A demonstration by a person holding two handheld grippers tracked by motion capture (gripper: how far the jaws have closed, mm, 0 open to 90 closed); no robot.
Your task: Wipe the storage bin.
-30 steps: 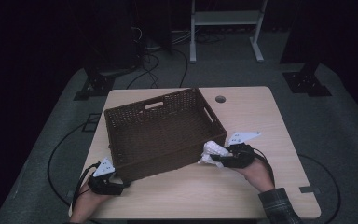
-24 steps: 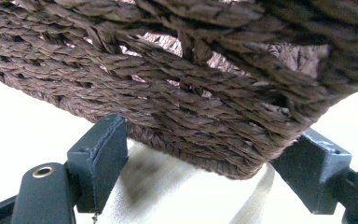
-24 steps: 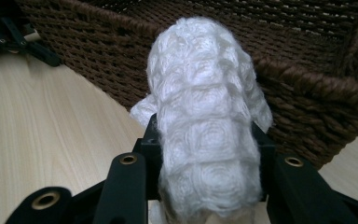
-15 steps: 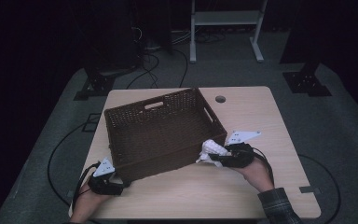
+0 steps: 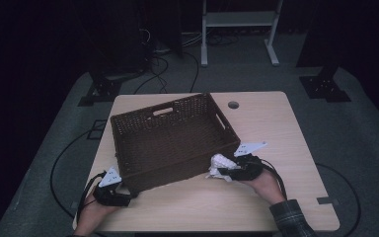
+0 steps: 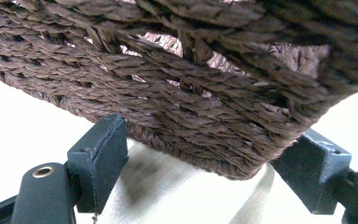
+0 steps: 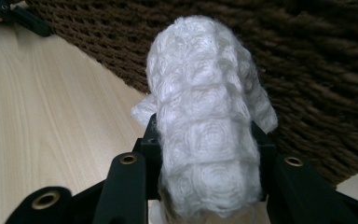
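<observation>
A: What's around me besides the work?
B: Light wood table, round cable hole near the far edge, small dark tab by the right edge on my side.
A: Behind it?
B: White metal frame on two legs, cables running across the grey floor. Black stand base far left, another far right.
A: Left of the table?
B: One cable loop lying on the floor. The room beyond is dark, can't tell more.
</observation>
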